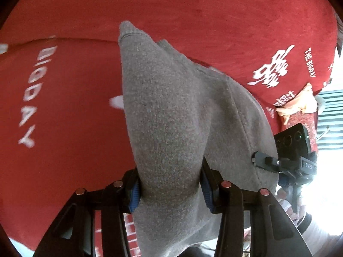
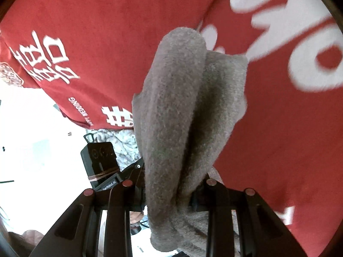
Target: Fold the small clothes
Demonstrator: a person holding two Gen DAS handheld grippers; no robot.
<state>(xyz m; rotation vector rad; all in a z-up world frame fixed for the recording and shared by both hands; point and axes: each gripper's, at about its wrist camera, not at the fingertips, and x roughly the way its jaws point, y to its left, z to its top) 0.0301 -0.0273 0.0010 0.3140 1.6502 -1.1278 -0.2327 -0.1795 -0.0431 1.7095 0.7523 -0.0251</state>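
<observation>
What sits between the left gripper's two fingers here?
A bunched fold of the grey knit garment, pinched between the left gripper's blue pads, in the left wrist view.

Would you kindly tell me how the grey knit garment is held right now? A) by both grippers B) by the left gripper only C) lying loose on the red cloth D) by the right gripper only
A: the left gripper and the right gripper are each shut on the grey knit garment.

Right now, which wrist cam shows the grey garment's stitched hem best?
Left wrist. The grey garment rises from the left gripper, its stitched hem sharp against the red cloth. Right wrist shows only bunched folds in the right gripper, no hem.
</observation>
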